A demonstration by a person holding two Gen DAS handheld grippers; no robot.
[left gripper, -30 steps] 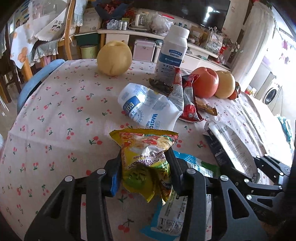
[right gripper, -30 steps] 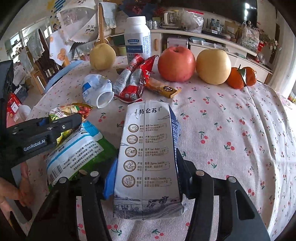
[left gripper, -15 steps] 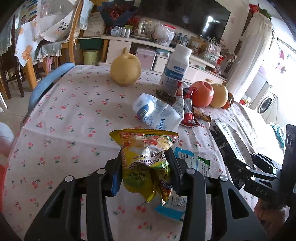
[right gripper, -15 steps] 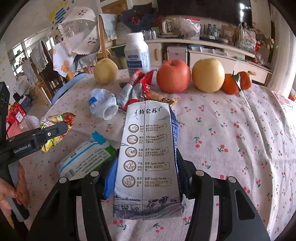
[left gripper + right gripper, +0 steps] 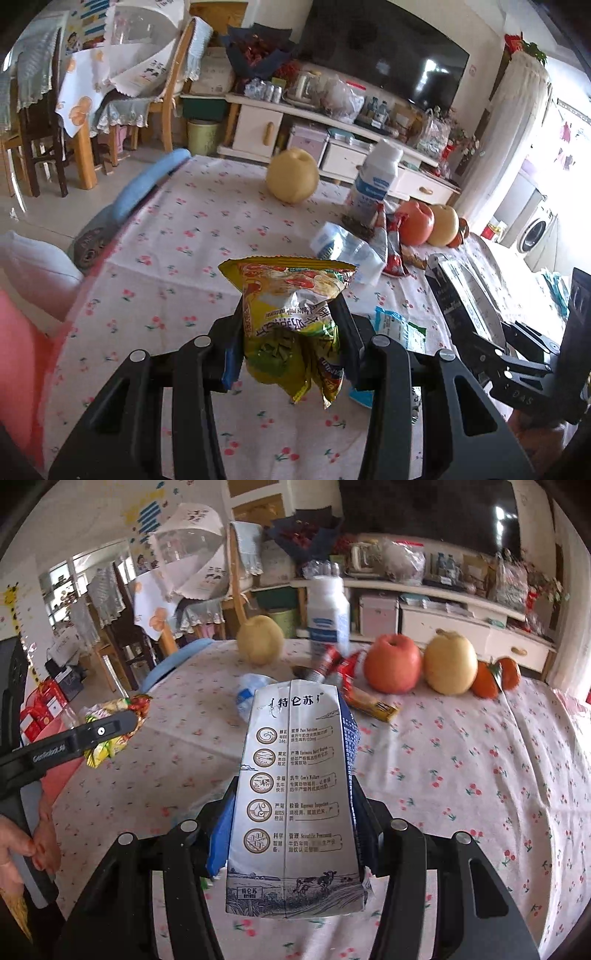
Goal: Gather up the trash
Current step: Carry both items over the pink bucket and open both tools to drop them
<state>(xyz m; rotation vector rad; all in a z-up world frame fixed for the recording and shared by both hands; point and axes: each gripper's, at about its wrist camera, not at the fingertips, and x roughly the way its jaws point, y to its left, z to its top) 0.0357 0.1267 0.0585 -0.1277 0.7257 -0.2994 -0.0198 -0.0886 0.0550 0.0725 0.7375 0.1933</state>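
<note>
The left gripper [image 5: 290, 347] is pinching a yellow snack wrapper [image 5: 291, 314] across its crumpled middle, holding it clear above the surface [image 5: 177, 236]. The wrapper looks light, soft and crinkly; a grip across the bunched waist probably suits it, since the slick foil could slip at a flat edge. The right gripper [image 5: 293, 812] is clamping a grey milk carton [image 5: 295, 797] by its two side walls, low on the body. The carton looks stiff but seems empty and likely to crush, so a moderate squeeze near the folded base should hold best. Both grippers are pointing forward and downward. From the left wrist, the right gripper is sitting at four o'clock. More trash, a blue-white packet [image 5: 397, 326] and red sachets [image 5: 338, 664], is lying on the surface.
</note>
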